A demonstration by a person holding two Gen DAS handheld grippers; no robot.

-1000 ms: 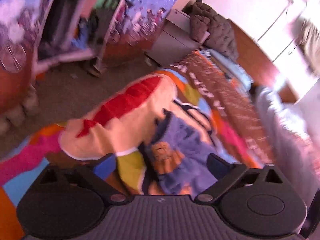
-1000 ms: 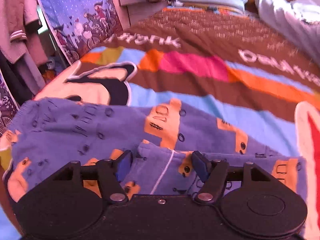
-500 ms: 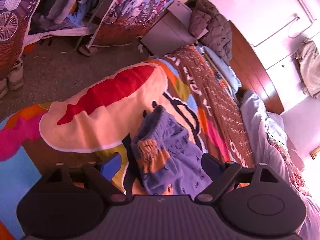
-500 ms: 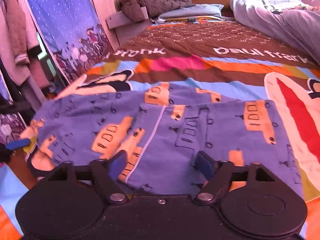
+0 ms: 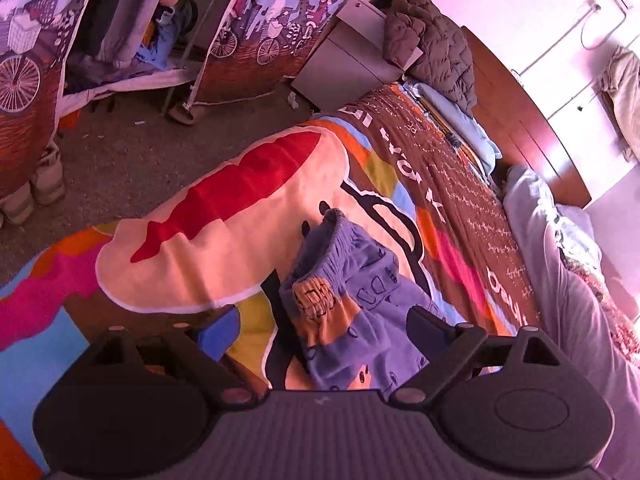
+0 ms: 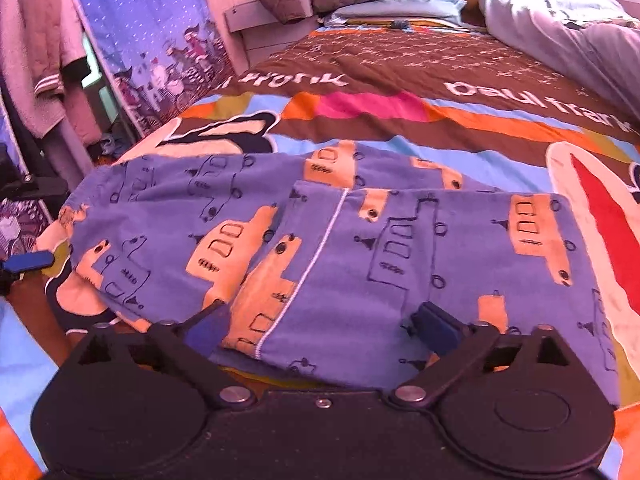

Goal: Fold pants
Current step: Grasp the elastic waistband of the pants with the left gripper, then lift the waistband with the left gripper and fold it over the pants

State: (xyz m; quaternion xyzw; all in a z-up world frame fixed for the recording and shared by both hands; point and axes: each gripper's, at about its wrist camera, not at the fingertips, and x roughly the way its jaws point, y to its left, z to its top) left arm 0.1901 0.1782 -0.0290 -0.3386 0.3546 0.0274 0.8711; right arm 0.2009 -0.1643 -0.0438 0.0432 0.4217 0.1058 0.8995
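The blue truck-print pants (image 6: 360, 240) are laid folded on the colourful bedspread (image 6: 400, 128) — one layer doubled over the other. The right gripper (image 6: 320, 324) is held just above their near edge, fingers spread wide and nothing clasped. The left gripper (image 5: 320, 320) is seen at the elastic-waist end (image 5: 340, 240) — likewise spread apart, gripping nothing.

A: How many pairs of pants (image 6: 320, 240) lay on the bed?
B: One pair, blue with orange trucks.
A: And grippers?
B: Two: the left gripper (image 5: 316, 328) and the right gripper (image 6: 320, 320).
A: Bedding?
B: One printed bedspread (image 6: 400, 108), one quilted jacket (image 5: 436, 48).
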